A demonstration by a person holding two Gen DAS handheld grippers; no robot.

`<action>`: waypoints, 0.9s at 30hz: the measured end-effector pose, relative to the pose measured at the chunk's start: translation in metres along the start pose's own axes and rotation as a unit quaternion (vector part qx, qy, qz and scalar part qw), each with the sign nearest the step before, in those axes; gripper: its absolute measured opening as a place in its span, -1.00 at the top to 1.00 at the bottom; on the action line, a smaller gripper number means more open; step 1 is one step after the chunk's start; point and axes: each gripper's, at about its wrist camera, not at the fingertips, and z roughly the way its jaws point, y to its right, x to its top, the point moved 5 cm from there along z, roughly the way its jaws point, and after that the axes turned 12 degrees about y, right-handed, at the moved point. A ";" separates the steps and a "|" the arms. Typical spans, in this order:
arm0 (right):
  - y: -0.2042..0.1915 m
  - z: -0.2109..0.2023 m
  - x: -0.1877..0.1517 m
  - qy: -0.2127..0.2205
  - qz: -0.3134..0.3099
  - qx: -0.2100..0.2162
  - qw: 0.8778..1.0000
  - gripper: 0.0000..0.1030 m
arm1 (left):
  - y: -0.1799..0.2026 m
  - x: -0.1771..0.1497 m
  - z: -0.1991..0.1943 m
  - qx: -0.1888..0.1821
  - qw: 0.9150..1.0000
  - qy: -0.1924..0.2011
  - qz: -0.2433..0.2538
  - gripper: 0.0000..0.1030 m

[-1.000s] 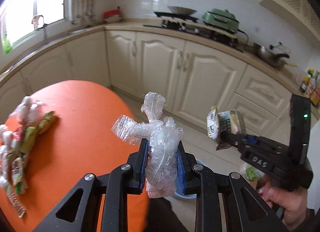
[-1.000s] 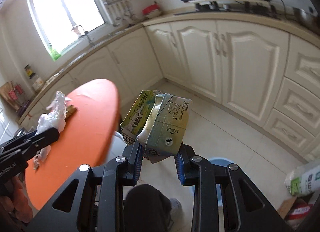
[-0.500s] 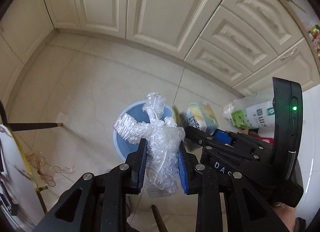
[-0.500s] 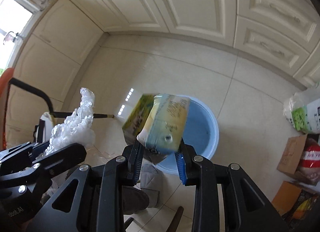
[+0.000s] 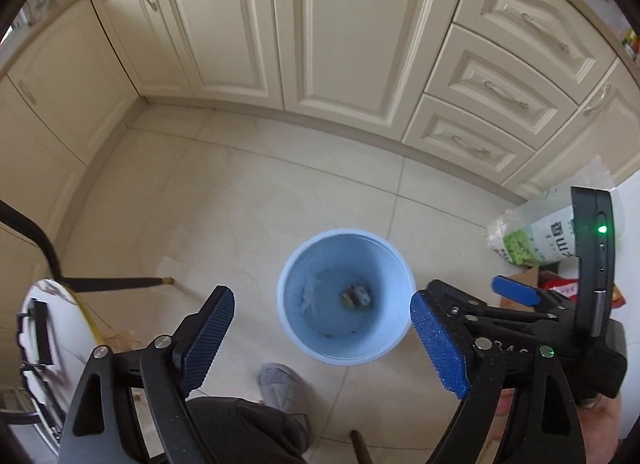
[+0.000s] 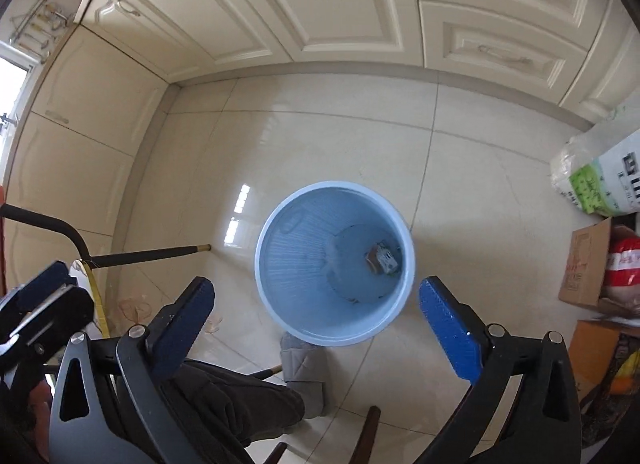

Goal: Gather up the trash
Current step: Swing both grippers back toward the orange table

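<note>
The left gripper (image 5: 322,332) and the right gripper (image 6: 316,328) both point steeply down over the round pale-blue plastic waste bin (image 6: 280,232). The jaws of each have just been opening and now stand spread wide, with nothing between the blue ribbed pads.

Task items: a small crushed printed carton (image 6: 382,258) lies on the bin floor. A pale translucent scrap of plastic (image 5: 310,294) appears to lie beside it, seen only from the left wrist camera.

Risks, as judged: the two tools hang near each other, so pulling them apart carelessly could knock them together. A grey slipper (image 6: 302,364) stands against the bin's base; a shift of that foot could tip the light bin.

Not determinable: the carton's print is unreadable, and the plastic scrap is faint. The cardboard boxes (image 6: 586,260) at the right edge are cut off.
</note>
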 end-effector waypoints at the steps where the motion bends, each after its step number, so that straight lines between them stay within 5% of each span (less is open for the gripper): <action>1: -0.001 -0.004 0.002 0.006 -0.001 0.000 1.000 -1.00 | 0.004 -0.002 -0.013 0.007 1.000 0.009 0.003 -0.68; 9: -0.040 -0.088 0.019 0.084 -0.012 0.018 0.996 -1.00 | -0.017 0.000 -0.132 0.039 0.993 0.111 -0.005 -0.68; 16: -0.119 -0.172 0.033 0.158 -0.061 0.067 0.983 -1.00 | -0.087 -0.012 -0.237 0.082 0.979 0.181 -0.055 -0.69; 22: -0.201 -0.225 0.021 0.191 -0.121 0.119 0.967 -1.00 | -0.060 -0.100 -0.361 0.123 0.959 0.232 -0.105 -0.80; 27: -0.269 -0.257 0.000 0.208 -0.180 0.166 0.947 -1.00 | -0.085 -0.159 -0.445 0.170 0.939 0.264 -0.140 -0.85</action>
